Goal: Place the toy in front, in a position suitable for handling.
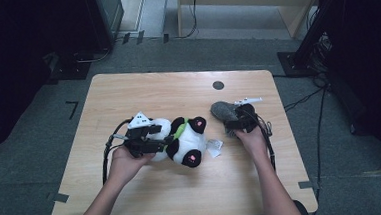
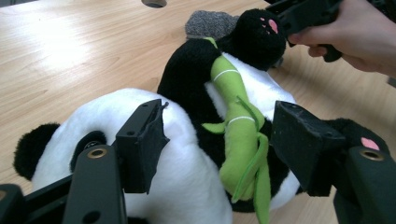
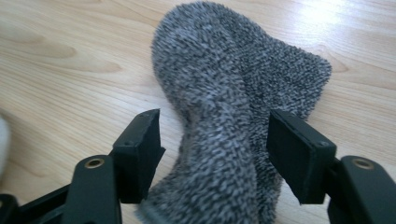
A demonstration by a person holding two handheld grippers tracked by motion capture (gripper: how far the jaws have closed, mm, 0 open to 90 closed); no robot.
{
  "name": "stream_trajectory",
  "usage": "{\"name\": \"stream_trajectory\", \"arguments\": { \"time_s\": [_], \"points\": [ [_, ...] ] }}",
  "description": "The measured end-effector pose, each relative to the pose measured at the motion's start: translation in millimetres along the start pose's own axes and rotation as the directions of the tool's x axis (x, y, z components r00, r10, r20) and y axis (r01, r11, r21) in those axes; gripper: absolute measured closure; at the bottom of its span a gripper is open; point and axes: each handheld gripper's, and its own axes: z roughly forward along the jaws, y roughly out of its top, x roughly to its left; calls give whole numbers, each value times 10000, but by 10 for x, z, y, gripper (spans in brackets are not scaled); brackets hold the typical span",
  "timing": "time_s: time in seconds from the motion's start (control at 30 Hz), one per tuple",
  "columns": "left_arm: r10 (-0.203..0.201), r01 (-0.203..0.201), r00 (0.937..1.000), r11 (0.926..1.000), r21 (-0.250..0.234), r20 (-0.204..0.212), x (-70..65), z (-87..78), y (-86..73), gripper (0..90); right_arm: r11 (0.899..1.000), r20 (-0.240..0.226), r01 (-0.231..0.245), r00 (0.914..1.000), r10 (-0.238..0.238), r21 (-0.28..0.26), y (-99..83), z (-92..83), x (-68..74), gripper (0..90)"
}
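Even, soft overhead light falls on the desk [image 1: 127, 91], while the floor and room edges in the high view sink into deep shadow. That view is soft and low in detail. A pale glare patch shines on the wood at the top right of the right gripper view, and shadows stay faint.

Left tongs [image 1: 158, 138]: black body, grey three-cornered plate on top, black cable trailing. Right tongs [image 1: 231, 124]: black, brass-ringed screw holes behind flat jaw pads. Forearms bare.

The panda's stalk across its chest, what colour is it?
Bright green with thin white rings; the stalk shows best in the left gripper view.
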Motion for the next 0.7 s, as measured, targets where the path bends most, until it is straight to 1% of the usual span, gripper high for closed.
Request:
{"name": "stream_trajectory", "arguments": {
  "time_s": [0.03, 0.1, 0.17, 0.27, 0.37, 0.4, 0.47, 0.5, 0.57, 0.6, 0.7],
  "points": [
    [-3, 3, 10000, 10000, -8, -24, 21, -22, -12, 342, 10000, 64, 26, 10000, -26, 25, 1, 9, -4, 393],
    [-140, 140, 9999, 9999, 43, -12, 81, -64, -40, 324, 9999, 148, 104, 9998, -105, 54, 3, 17, -22, 431],
    [-345, 345, 9994, 9994, 38, 49, 148, -115, -81, 317, 10000, -4, -25, 10000, 25, 79, 3, 29, -45, 450],
    [-446, 446, 9990, 9990, 32, -33, 240, -187, -155, 303, 9996, -90, -143, 9999, 145, 234, 18, 59, -61, 487],
    [-374, 378, 9991, 9991, 166, -197, 301, -247, -230, 302, 9993, -181, -78, 9998, 85, 373, 41, 98, -66, 503],
    [-326, 330, 9992, 9993, 181, -240, 318, -262, -257, 299, 9994, -213, -59, 9998, 66, 348, 43, 113, -63, 509],
    [-241, 246, 9993, 9995, 174, -274, 351, -294, -312, 299, 9989, -282, -60, 9996, 74, 467, 50, 147, -64, 534],
    [-206, 213, 9994, 9995, 225, -291, 368, -307, -332, 298, 9985, -310, -71, 9995, 88, 541, 55, 163, -64, 553],
    [-72, 79, 9995, 9997, 235, -319, 398, -326, -370, 296, 9984, -390, -76, 9992, 99, 567, 64, 177, -69, 625],
    [-76, 83, 9995, 9997, 213, -302, 414, -336, -387, 293, 9984, -392, -47, 9992, 69, 569, 69, 176, -72, 675],
    [-208, 208, 9997, 9998, 37, -141, 452, -354, -442, 293, 9978, -388, 91, 9992, -65, 663, 93, 174, -70, 731]
  ]
}}
